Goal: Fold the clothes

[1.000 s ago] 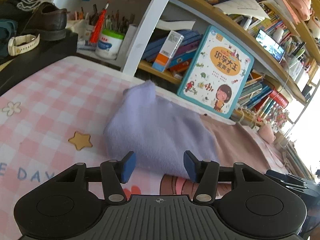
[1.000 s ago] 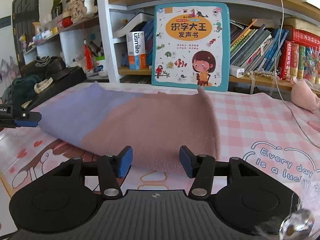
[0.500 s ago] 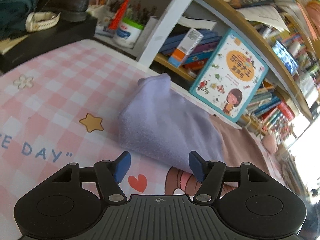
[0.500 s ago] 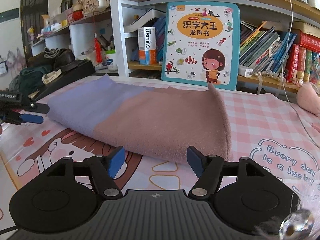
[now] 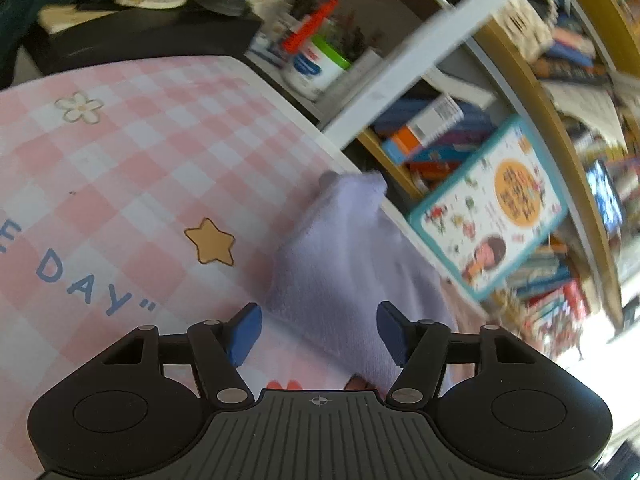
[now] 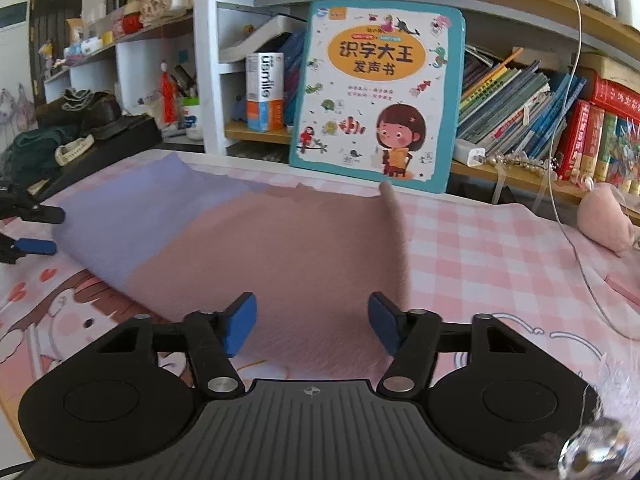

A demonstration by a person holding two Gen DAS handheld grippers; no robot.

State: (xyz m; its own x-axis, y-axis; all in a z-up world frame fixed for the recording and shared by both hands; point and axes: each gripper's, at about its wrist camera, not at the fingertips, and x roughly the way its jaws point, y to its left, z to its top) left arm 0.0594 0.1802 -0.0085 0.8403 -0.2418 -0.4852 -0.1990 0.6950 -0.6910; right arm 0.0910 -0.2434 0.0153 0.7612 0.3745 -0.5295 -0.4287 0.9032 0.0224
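Both tongs wide open, holding nothing — left gripper (image 5: 318,330) at the cloth's (image 6: 256,248) lilac end, right gripper (image 6: 312,322) at its pink end, cloth flat on table (image 6: 480,248); prob pre-grasp, next pinch near-edge corners w/ both.

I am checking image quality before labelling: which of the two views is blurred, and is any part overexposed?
Left wrist view: motion blur smears the shelves and picture book, with blown-out white at the lower right edge; the left hand-held gripper stays sharp. Right wrist view: sharp, evenly lit, the folded cloth clear, only fisheye bending.
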